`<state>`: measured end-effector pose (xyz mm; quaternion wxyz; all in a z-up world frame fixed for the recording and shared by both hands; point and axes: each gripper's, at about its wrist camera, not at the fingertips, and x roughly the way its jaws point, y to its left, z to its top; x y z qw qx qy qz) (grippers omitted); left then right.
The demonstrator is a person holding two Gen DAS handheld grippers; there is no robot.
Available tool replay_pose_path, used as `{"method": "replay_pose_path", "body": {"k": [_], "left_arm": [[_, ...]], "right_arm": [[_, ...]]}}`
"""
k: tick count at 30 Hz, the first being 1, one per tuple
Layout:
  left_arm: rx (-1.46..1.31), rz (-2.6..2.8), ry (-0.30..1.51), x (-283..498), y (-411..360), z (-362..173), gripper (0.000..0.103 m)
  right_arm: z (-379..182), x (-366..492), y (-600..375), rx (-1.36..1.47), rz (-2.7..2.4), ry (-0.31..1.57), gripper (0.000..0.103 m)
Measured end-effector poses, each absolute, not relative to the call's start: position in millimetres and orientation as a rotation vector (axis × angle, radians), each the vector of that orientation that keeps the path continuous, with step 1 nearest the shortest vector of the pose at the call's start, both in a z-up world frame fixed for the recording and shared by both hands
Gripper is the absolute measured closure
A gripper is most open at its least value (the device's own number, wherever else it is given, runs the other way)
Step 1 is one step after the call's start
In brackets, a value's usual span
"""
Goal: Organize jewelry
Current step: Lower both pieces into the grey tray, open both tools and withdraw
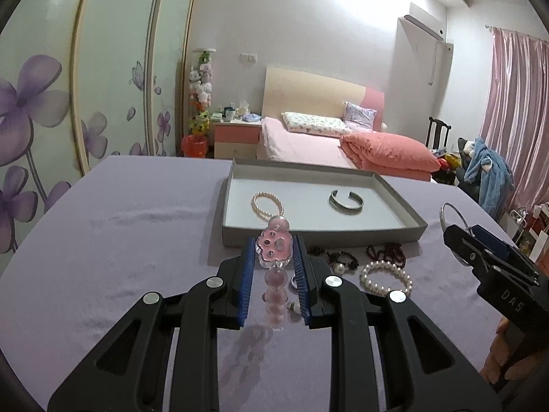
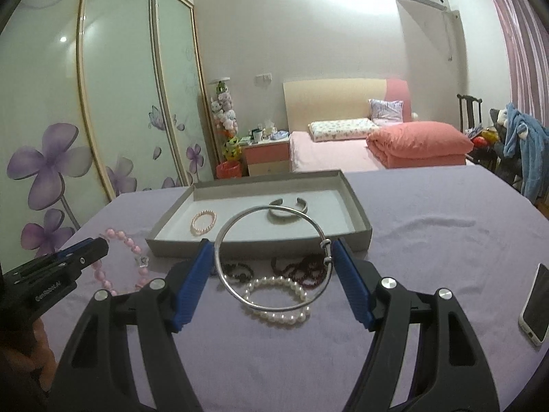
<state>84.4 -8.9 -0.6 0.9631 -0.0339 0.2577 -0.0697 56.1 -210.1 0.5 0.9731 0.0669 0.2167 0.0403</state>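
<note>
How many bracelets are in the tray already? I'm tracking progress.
2: a small pink pearl bracelet toward the gray tray's left side, and a silver cuff toward its right. None look hidden.

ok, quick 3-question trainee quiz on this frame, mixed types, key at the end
1. True or false: the left tool holds the pink bead bracelet.
2. Multiple choice: what does the right tool grip? A) white pearl bracelet B) thin silver bangle C) phone
3. Fill in: the grey tray already contains a small pearl bracelet and a silver ____.

Key
1. True: its pads clamp the paw charm.
2. B: the silver bangle sits between the pads; the white pearl bracelet lies on the cloth beneath.
3. Cuff: the cuff lies right of the pearls.
</note>
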Motion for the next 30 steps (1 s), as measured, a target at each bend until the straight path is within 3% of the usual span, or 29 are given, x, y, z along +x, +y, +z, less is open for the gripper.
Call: {"method": "replay_pose_path", "body": {"k": [16,30], "left_arm": [[-0.011,-0.092,0.348,107.7,-35.1,32.1,0.080],[0.019,-0.068,0.313,141.0,-50.0,25.6,0.080]], "right_arm": [[35.3,80.8,-197.0,0.067,-0.032,0.169,0.034],[36.0,131.2,-199.8,0.054,-0.078,0.114,0.034]]}}
